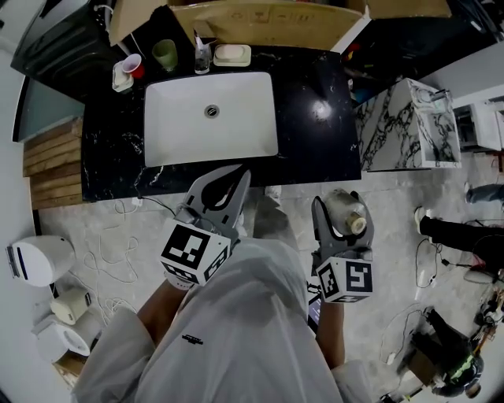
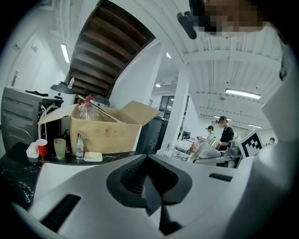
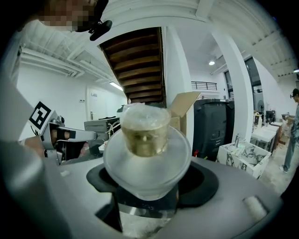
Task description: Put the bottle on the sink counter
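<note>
A frosted bottle (image 1: 346, 211) with a gold cap is gripped in my right gripper (image 1: 342, 214), held over the floor in front of the black sink counter (image 1: 315, 134). In the right gripper view the bottle (image 3: 145, 140) fills the centre, cap pointing forward, with the right gripper (image 3: 147, 189) shut on its body. My left gripper (image 1: 235, 179) is shut and empty, its tips just at the counter's front edge below the white basin (image 1: 211, 118). Seen in the left gripper view, the left gripper (image 2: 147, 158) has its jaws together with nothing between them.
At the counter's back stand a red cup (image 1: 134, 64), a green cup (image 1: 164, 55), a small clear bottle (image 1: 202, 57) and a soap dish (image 1: 232, 54), before a cardboard box (image 1: 260, 20). A marble-patterned box (image 1: 409, 126) stands right. White appliances (image 1: 39, 260) and cables (image 1: 110, 260) lie on the floor left.
</note>
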Demonstrator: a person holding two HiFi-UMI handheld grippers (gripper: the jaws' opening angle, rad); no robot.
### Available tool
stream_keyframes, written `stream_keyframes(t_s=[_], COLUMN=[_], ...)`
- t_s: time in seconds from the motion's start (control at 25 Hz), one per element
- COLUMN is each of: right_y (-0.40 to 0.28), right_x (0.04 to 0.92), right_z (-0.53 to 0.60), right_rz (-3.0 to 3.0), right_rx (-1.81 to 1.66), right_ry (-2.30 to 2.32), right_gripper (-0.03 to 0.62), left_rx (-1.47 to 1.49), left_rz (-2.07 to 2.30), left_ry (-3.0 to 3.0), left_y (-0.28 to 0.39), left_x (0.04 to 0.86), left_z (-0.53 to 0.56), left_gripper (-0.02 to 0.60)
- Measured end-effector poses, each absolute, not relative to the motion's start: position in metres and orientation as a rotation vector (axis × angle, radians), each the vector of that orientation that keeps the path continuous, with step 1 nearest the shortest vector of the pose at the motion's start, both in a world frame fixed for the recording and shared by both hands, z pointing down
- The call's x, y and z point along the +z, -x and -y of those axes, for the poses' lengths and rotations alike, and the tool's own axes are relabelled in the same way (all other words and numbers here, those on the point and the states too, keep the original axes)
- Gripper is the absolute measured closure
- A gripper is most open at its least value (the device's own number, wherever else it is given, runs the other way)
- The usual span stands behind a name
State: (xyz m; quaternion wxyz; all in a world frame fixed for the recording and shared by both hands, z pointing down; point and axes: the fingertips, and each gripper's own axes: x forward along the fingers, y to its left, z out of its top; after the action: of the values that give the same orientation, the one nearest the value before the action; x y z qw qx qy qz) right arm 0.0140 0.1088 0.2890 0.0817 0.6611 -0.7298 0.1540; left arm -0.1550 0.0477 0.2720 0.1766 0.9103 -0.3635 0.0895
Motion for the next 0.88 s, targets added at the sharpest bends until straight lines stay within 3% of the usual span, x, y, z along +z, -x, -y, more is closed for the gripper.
stream_keyframes(t_s=[0.88], right_y=[-0.138], right_x=[0.326], right_z=[0.055], right_rz=[2.314], right_rx=[0.525], right_ry=[-1.762], right_gripper=[0.249], left_rx=[0.388], left_rz=[1.198], left_ry=[-2.491], left_y=[0.03], left_x=[0.289], left_z=[0.085], left_gripper=[0.575])
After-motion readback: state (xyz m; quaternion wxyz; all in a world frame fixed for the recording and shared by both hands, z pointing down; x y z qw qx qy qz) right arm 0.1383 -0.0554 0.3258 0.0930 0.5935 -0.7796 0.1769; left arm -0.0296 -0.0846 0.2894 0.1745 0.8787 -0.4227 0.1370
